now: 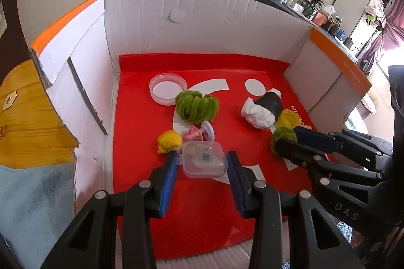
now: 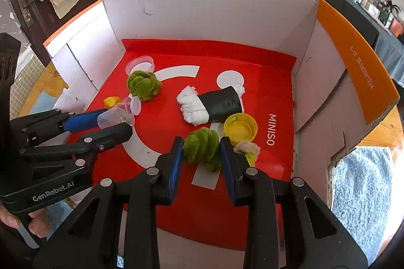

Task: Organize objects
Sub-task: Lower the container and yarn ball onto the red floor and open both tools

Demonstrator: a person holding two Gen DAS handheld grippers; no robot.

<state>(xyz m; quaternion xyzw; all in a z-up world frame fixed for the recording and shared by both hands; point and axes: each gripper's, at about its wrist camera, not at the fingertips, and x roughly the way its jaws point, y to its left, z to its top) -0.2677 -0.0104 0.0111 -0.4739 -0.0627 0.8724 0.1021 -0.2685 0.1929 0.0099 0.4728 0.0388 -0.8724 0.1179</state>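
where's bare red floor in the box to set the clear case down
Free: the near red floor beneath the tongs, and the back strip along the white wall. Crowded: the yellow toy, pink piece and big green pompom.

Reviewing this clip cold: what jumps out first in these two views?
The red mat lining the white cardboard box dominates. At its near edge each gripper is closed on something: the left gripper on a clear plastic case, the right gripper on a fuzzy green ball.

Two green pompoms, two grippers.
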